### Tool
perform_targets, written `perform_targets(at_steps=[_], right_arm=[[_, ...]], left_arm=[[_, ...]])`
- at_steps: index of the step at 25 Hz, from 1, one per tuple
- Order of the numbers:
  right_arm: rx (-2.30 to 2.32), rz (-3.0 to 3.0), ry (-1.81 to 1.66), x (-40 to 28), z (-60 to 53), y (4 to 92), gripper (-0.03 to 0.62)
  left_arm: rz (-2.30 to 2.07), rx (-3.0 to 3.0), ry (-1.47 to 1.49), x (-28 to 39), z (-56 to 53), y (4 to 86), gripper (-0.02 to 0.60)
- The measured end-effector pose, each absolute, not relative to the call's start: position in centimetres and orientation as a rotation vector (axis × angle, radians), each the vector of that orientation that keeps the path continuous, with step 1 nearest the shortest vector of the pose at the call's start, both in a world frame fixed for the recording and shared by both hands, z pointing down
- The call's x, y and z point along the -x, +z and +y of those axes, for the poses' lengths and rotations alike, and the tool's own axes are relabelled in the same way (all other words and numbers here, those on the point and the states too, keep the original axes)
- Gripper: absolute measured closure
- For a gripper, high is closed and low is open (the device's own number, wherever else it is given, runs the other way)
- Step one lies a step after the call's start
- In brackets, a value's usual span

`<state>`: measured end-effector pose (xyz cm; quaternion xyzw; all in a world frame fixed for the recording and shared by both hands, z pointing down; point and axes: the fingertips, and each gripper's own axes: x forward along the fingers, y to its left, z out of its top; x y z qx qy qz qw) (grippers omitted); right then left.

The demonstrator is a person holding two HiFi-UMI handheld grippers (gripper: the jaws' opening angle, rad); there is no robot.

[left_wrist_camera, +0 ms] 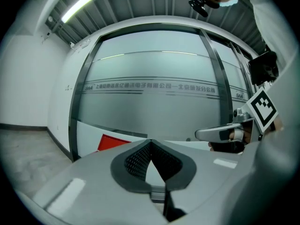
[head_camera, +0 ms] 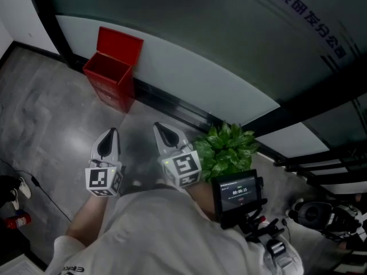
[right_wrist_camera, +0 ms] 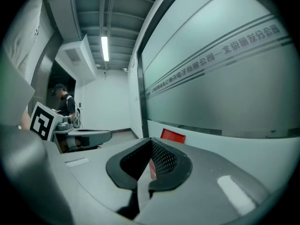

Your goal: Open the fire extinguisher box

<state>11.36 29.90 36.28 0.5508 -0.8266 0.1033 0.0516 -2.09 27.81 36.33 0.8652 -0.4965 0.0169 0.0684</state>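
Left gripper (head_camera: 112, 135) and right gripper (head_camera: 162, 130): both pairs of jaws fully closed, nothing between them, held side by side over the grey floor (head_camera: 51, 113). Fire extinguisher box (head_camera: 112, 67): red, standing on the floor against the foot of the glass wall (head_camera: 200, 16), lid raised, well apart from both grippers

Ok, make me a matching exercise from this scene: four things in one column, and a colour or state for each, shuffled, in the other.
Things:
1. fire extinguisher box
2. plant
3. left gripper
4. screen

Colour or state:
a. green and leafy
b. jaws shut, nothing between them
c. lit, showing a timer
d. red, lid up

Pairs: 1-d, 2-a, 3-b, 4-c
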Motion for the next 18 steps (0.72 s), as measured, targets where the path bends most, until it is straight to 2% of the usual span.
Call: perform_targets(at_steps=[18], right_arm=[[-1.683, -2.492, 0.339, -7.8, 28.6, 36.6, 0.583]], left_arm=[[-1.451, -2.646, 0.041, 4.9, 26.0, 36.0, 0.578]])
